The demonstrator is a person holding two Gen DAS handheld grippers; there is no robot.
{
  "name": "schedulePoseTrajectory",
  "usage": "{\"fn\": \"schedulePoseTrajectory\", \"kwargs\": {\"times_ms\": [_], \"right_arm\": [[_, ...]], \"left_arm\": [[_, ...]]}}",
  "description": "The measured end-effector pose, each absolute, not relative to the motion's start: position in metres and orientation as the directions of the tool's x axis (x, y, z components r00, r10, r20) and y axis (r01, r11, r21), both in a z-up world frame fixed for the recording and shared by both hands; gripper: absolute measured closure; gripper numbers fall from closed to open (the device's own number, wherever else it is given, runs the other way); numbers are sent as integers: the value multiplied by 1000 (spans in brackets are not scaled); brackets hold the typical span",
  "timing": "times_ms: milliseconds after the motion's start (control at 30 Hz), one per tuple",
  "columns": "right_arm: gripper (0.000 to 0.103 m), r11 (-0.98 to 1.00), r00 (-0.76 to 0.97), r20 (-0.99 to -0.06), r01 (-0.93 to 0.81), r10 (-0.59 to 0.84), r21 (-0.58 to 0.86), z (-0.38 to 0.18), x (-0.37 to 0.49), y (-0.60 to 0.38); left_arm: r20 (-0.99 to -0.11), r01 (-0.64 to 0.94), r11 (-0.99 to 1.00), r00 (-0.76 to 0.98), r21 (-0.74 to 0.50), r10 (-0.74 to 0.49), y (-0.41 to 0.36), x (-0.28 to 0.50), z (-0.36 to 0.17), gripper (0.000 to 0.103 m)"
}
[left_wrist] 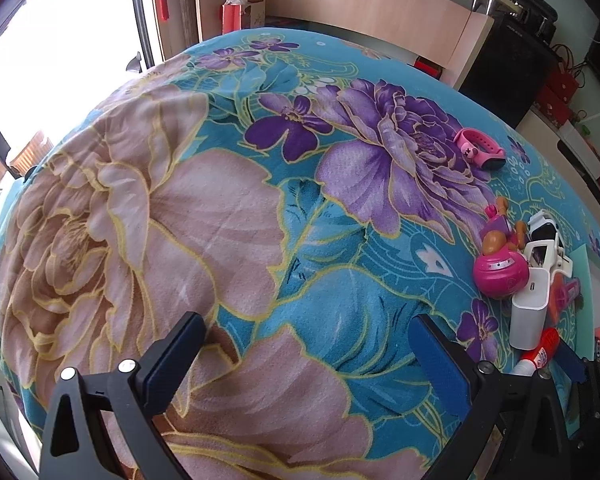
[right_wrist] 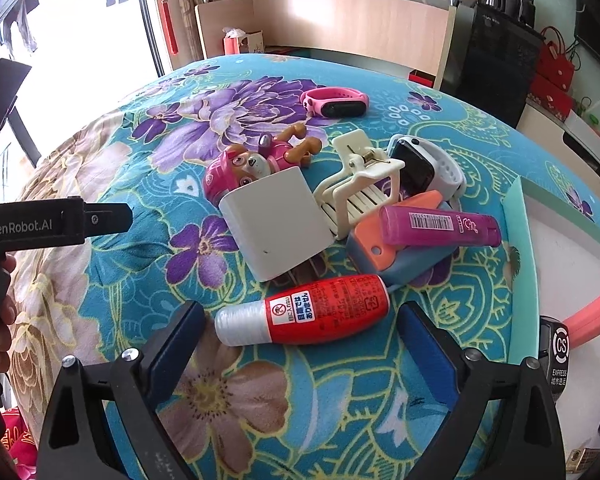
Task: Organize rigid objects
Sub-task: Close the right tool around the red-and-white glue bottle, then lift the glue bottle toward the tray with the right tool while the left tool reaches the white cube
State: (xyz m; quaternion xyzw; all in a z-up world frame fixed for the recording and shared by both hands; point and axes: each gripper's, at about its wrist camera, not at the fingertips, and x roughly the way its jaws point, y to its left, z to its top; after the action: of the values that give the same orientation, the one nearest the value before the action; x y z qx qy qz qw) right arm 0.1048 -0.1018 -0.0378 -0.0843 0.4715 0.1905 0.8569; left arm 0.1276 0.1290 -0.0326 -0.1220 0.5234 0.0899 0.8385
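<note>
A red glue bottle [right_wrist: 320, 314] with a silver cap lies on its side on the floral cloth, between the fingers of my right gripper [right_wrist: 300, 320]. Its jaws stand wide and the pads do not touch the bottle. Behind it sits a pile: a white charger cube [right_wrist: 272, 224], a pink pup toy [right_wrist: 240, 168], a cream clip [right_wrist: 360, 184], a white smartwatch [right_wrist: 424, 168], a magenta tube [right_wrist: 440, 226] and an orange-and-blue piece [right_wrist: 380, 256]. A pink wristband [right_wrist: 336, 102] lies apart, farther back. My left gripper [left_wrist: 306, 332] hangs open over bare cloth, left of the pile [left_wrist: 516, 272].
A green foam tray edge [right_wrist: 520, 240] and a pink hoop [right_wrist: 592, 316] lie at the right. A wooden headboard [right_wrist: 340, 20] and a black speaker [right_wrist: 496, 68] stand behind. A hand [right_wrist: 0, 312] holds the left gripper's body [right_wrist: 60, 224] at the left edge.
</note>
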Motion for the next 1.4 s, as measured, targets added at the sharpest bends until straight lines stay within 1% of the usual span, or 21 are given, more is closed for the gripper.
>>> {"fn": "schedulePoseTrajectory", "kwargs": {"times_ms": [200,233,267,300,333,533,733,1000,1100,1200,1267,1400], "right_arm": [[7,914,487,-838,-405,245,32,-37,104,-102],[10,913,489,-837,-407,247,32,-37,103,-101],[15,911,493,-833,-410,251,32,-36,102,-101],[18,911,495,-831,-412,254,32,-35,102,-101],[24,912,501,-828,-409,251,29,-34,101,-101],[24,914,503,-825,-403,259,42,-31,100,-103],[24,922,531,-802,-382,274,61,-18,94,-112],[24,960,588,-777,-273,223,68,-3,96,-140],[24,971,618,-761,-229,199,68,6,95,-151],[24,977,647,-739,-197,190,79,17,92,-162],[24,982,664,-728,-174,172,73,23,89,-168],[24,987,685,-712,-144,153,73,30,86,-180]], "left_arm": [[-900,-279,955,434,-104,29,129,128,-33,0],[-901,-279,955,433,-102,31,128,127,-33,0],[-901,-279,955,432,-99,33,128,128,-33,0],[-901,-279,956,431,-96,35,127,128,-33,0],[-902,-278,956,431,-93,37,127,128,-33,0],[-901,-273,957,432,-95,34,126,129,-32,0],[-893,-248,960,450,-127,-2,120,130,-28,0],[-874,-206,966,484,-154,-36,103,133,-20,0],[-861,-173,968,503,-183,-73,93,134,-17,0],[-855,-120,968,502,-219,-131,80,136,-18,1],[-851,-94,967,501,-235,-158,71,138,-18,6],[-842,-53,968,507,-244,-184,54,141,-16,11]]}}
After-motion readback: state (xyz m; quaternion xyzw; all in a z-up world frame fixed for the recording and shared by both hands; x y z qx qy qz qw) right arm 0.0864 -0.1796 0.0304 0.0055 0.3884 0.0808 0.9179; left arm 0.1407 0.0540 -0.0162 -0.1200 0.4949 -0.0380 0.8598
